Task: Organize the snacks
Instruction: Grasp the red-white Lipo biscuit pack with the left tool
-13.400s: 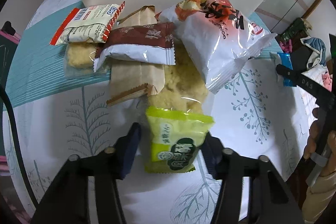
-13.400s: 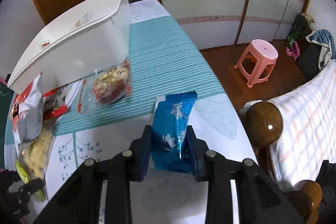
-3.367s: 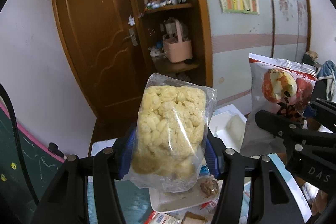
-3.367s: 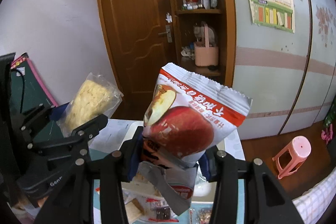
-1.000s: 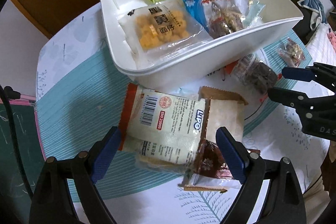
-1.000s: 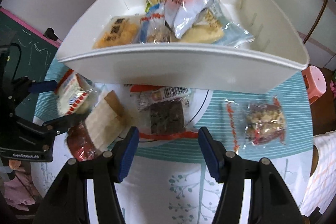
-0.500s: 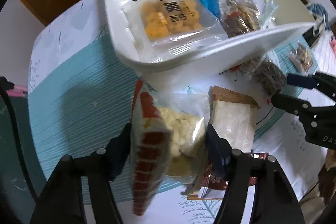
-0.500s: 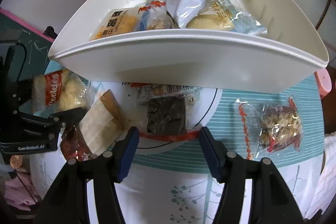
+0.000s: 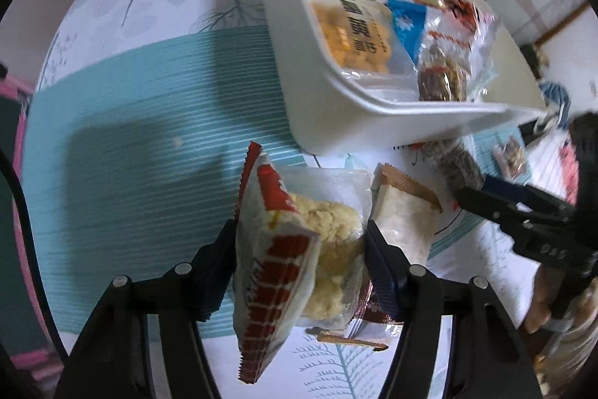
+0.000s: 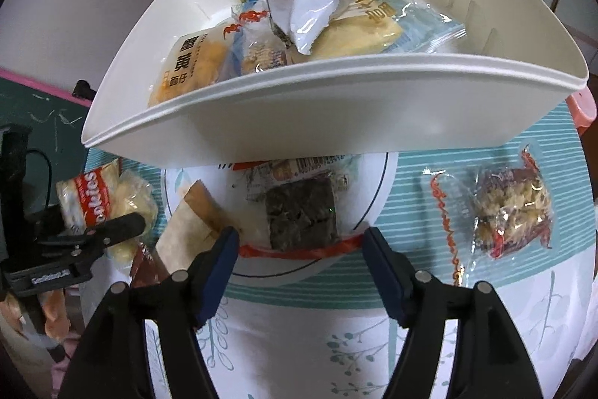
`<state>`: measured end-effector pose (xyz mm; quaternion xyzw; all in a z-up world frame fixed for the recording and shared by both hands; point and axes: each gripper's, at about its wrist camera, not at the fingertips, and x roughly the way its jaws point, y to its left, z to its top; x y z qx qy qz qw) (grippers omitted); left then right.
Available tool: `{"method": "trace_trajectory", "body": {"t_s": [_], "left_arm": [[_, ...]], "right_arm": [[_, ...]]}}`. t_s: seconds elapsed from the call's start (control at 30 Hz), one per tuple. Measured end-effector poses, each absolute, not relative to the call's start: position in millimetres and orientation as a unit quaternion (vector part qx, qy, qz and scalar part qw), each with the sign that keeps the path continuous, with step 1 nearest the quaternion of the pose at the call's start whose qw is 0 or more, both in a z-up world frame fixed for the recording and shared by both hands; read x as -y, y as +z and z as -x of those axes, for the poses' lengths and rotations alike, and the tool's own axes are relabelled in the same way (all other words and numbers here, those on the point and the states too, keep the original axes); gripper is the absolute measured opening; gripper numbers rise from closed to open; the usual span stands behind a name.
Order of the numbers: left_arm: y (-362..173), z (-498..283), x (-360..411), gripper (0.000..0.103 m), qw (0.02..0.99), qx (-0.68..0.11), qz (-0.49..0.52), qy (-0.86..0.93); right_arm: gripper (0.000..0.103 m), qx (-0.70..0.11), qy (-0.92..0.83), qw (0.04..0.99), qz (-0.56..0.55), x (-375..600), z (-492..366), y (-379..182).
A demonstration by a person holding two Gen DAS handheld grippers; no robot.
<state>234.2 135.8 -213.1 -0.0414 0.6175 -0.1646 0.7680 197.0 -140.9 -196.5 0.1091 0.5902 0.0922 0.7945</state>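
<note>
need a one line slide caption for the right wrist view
Right gripper open over a dark snack bar below the filled white bin; left gripper holds a cookie packet.

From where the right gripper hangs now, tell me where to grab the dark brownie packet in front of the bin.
Grip the dark brownie packet across its two side edges at mid-block, coming straight down from above. It lies flat on the table, its top seam tucked under the white bin, and the right gripper already hangs open just in front of its near red seam.
</note>
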Motion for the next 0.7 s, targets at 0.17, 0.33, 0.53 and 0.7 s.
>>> {"method": "trace_trajectory", "body": {"t_s": [0.17,0.33,0.53,0.7], "left_arm": [[-213.3,-230.7,-160.7,0.063,0.762,-0.620,0.094,-0.165],[-213.3,-226.4,-168.2,0.065,0.755,-0.625,0.124,-0.159],[-214.4,-220.0,-165.7,0.071,0.751,-0.630,0.126,-0.153],[-210.8,-219.8,-166.3,0.075,0.755,-0.628,0.121,-0.147]], "right_arm": [[0.070,-0.587,0.076,0.800,-0.096,132.9,-199.3,-196.5],[0.071,-0.590,0.081,0.797,-0.096,136.5,-203.5,-197.0],[0.076,-0.591,0.084,0.799,-0.074,119.1,-200.6,-202.4],[0.081,-0.591,0.089,0.800,-0.057,108.4,-198.2,-205.3]]}}
